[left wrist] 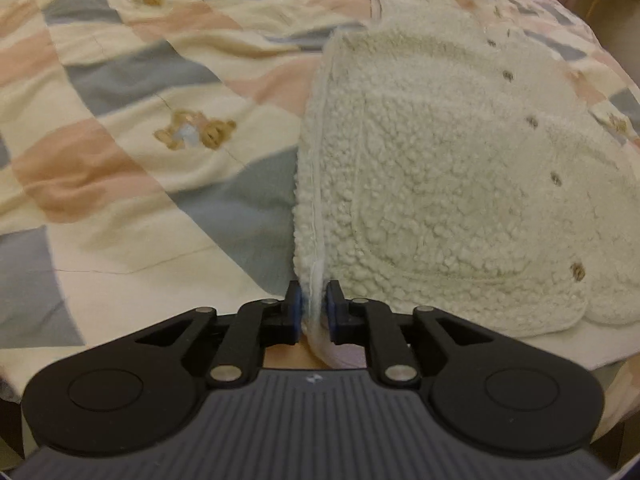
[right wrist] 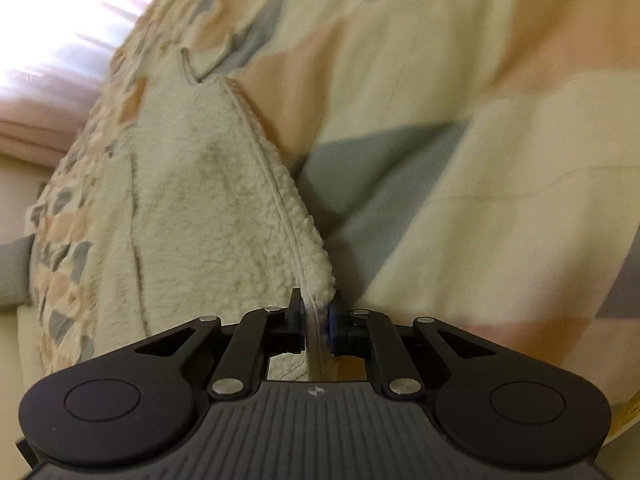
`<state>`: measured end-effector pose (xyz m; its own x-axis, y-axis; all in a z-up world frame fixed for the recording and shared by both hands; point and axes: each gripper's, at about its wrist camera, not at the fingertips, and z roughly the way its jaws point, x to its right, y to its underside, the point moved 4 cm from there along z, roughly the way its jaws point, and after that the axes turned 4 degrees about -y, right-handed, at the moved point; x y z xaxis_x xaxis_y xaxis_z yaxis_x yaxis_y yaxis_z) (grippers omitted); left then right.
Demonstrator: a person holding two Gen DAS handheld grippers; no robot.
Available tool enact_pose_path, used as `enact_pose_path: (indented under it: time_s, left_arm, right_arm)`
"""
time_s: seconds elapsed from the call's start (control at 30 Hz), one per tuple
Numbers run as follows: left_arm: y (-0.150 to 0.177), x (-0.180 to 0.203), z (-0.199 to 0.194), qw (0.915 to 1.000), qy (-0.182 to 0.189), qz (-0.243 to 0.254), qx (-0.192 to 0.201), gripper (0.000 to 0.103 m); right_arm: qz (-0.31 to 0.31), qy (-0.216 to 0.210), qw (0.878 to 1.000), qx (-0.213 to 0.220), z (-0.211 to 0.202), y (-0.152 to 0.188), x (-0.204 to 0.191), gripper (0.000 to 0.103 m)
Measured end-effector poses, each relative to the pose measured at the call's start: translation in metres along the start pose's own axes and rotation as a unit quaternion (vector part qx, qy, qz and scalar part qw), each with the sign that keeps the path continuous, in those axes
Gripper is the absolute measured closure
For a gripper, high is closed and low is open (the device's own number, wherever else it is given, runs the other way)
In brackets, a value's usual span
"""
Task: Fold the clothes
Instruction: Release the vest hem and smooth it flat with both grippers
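Observation:
A cream fleece jacket (left wrist: pixel 432 184) with small brown snaps lies spread on the bed, filling the right half of the left wrist view. My left gripper (left wrist: pixel 314 308) is shut on its near seamed edge, the fabric pinched between the blue pads. In the right wrist view the same fleece jacket (right wrist: pixel 208 200) runs up the left side, its corded edge leading down into my right gripper (right wrist: pixel 318 320), which is shut on that edge. The part of the garment under each gripper body is hidden.
A checked quilt (left wrist: pixel 132 152) in cream, pink and grey-blue with teddy bear prints covers the bed under the jacket; it also fills the right wrist view (right wrist: pixel 460 160). Bright curtains (right wrist: pixel 60 40) stand beyond the bed at upper left. The bed edge runs near both grippers.

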<state>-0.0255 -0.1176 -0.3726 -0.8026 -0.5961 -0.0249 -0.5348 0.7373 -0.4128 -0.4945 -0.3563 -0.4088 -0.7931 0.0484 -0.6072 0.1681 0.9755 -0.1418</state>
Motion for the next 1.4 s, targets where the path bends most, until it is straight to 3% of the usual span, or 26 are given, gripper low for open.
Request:
enact_pose_path:
  time_s: [0.03,0.1,0.17,0.23,0.4,0.6,0.7,0.83,0.97,1.1,1.4]
  left_arm:
    - [-0.003,-0.001,-0.011,0.9999,-0.012,-0.004,0.007,0.089]
    - [-0.007,0.001,-0.029,0.9992,-0.034,0.001,0.018,0.090]
    - [-0.010,0.012,-0.043,0.9987,-0.041,0.015,0.025,0.090]
    - [-0.011,0.031,-0.047,0.9983,-0.038,0.037,0.025,0.089]
    - [-0.007,0.081,-0.020,0.9962,-0.046,0.075,0.001,0.087]
    - [0.007,0.095,0.006,0.9931,-0.080,0.074,-0.043,0.086]
    - [0.012,0.096,0.006,0.9915,-0.090,0.081,-0.048,0.086]
    - [0.016,0.097,-0.001,0.9907,-0.091,0.081,-0.061,0.086]
    - [0.018,0.103,-0.016,0.9912,-0.085,0.081,-0.061,0.086]
    - [0.018,0.111,-0.029,0.9921,-0.077,0.077,-0.063,0.085]
    - [0.023,0.126,-0.046,0.9921,-0.066,0.078,-0.072,0.078]
  right_arm:
    - [-0.017,0.018,1.000,0.007,-0.005,-0.001,-0.005,0.072]
    - [-0.063,0.058,0.996,0.028,-0.016,-0.002,-0.017,0.065]
    - [-0.128,0.097,0.985,0.060,-0.031,-0.001,-0.033,0.065]
    - [-0.172,0.099,0.976,0.085,-0.037,0.000,-0.049,0.067]
    - [-0.242,0.077,0.965,0.061,-0.004,0.018,-0.078,0.069]
    - [-0.277,0.112,0.954,0.028,0.022,0.043,-0.070,0.070]
    - [-0.301,0.125,0.945,0.020,0.020,0.054,-0.064,0.072]
    - [-0.301,0.139,0.944,0.004,0.014,0.061,-0.061,0.071]
    - [-0.292,0.129,0.948,0.006,-0.003,0.064,-0.069,0.070]
    - [-0.301,0.110,0.947,0.011,-0.016,0.062,-0.085,0.058]
    - [-0.311,0.084,0.947,0.007,-0.028,0.069,-0.110,0.050]
